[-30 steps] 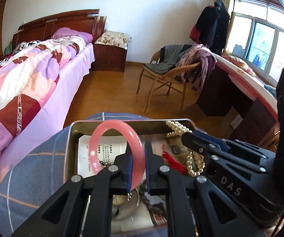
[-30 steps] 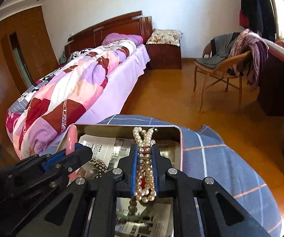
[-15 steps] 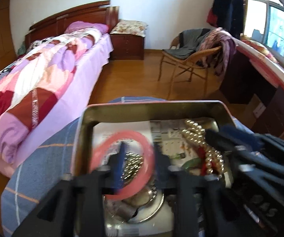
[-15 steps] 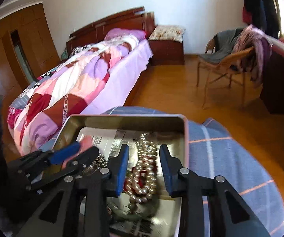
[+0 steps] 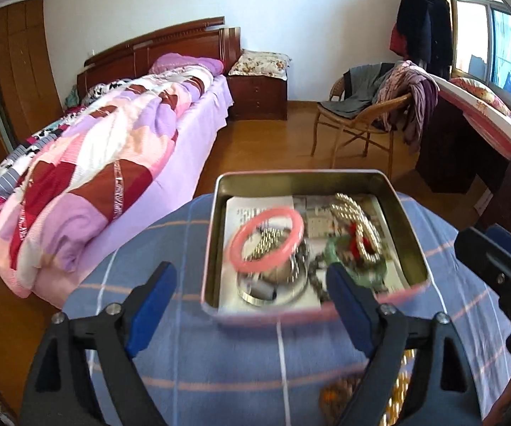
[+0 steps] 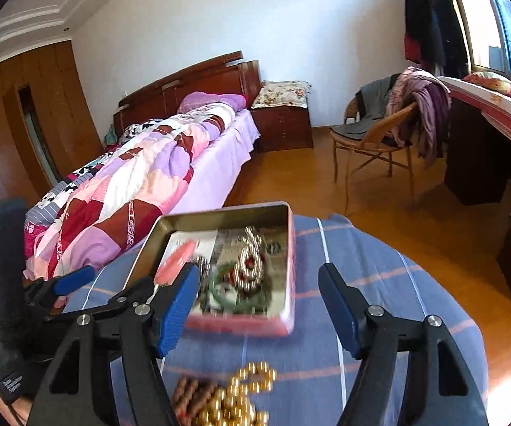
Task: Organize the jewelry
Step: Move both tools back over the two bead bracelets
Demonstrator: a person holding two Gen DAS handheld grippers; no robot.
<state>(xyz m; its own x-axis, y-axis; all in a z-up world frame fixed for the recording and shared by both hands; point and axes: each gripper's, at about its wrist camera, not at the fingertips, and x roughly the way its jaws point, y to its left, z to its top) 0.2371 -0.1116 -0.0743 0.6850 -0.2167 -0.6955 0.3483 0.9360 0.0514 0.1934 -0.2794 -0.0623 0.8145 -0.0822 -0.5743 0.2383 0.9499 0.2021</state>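
Note:
A pink-rimmed metal tin (image 5: 216,213) (image 6: 287,305) stands on a blue checked cloth. In it lie a pink bangle (image 5: 266,243) (image 6: 175,259), a pearl necklace (image 5: 356,220) (image 6: 252,266), a green bangle (image 5: 337,245) (image 6: 220,284) and silver pieces (image 5: 273,284). My left gripper (image 5: 252,294) is open and empty, just in front of the tin. My right gripper (image 6: 259,305) is open and empty, also in front of the tin. Gold and brown beads (image 6: 234,397) (image 5: 344,397) lie on the cloth close below the grippers.
The blue checked cloth (image 5: 191,355) (image 6: 379,284) covers a round table. Beyond it are a bed with a patchwork quilt (image 5: 95,163), a wicker chair with clothes (image 5: 365,113), a nightstand (image 5: 259,96) and a dark desk (image 5: 468,163) by the window.
Both grippers have opened wide and let go: the pink bangle and the pearl necklace now lie in the tin. Both grippers have drawn back toward me from the tin.

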